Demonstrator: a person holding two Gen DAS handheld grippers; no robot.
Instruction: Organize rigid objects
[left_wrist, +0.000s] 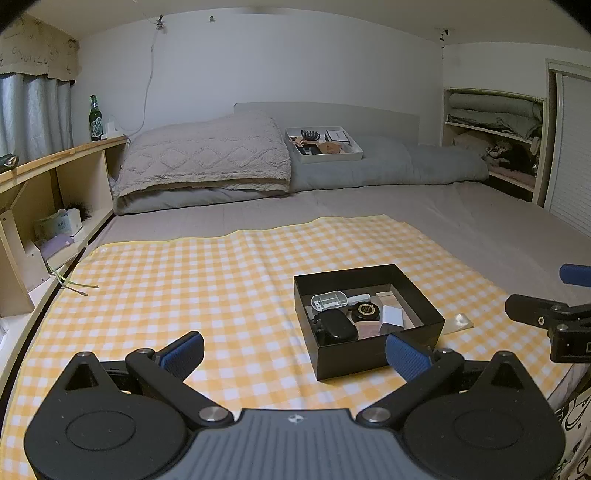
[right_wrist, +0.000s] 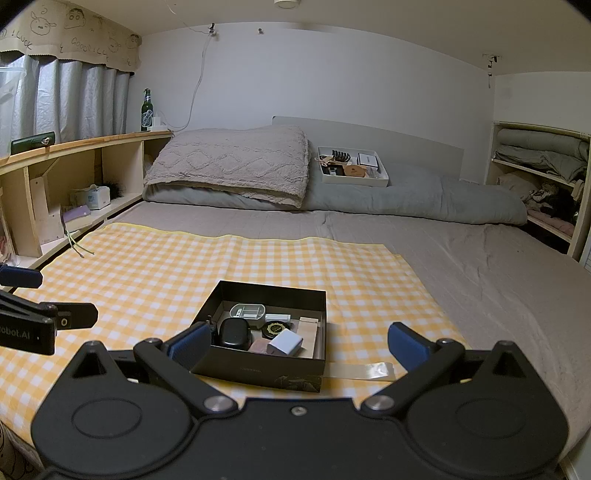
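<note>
A black open box (left_wrist: 373, 360) (right_wrist: 258, 371) rests on the yellow checked cloth (left_wrist: 184, 288) (right_wrist: 147, 266). Inside lie several small items: a black oval case (left_wrist: 338, 325) (right_wrist: 234, 332), a white charger block (left_wrist: 392, 315) (right_wrist: 285, 341), a round black tin (left_wrist: 365, 309) (right_wrist: 276, 328), a grey plastic holder (left_wrist: 328, 299) (right_wrist: 246, 311) and a pink block (left_wrist: 369, 328). My left gripper (left_wrist: 295, 356) hangs open just in front of the box, nothing between its fingers. My right gripper (right_wrist: 297, 345) is open too, straddling the box's near side.
A clear plastic piece (right_wrist: 360, 370) (left_wrist: 458, 322) lies right of the box. A white tray (left_wrist: 325, 146) (right_wrist: 352, 166) of items sits on the grey duvet by the pillow (left_wrist: 207, 155). A wooden shelf (left_wrist: 48, 173) with a green bottle (left_wrist: 95, 118) runs along the left.
</note>
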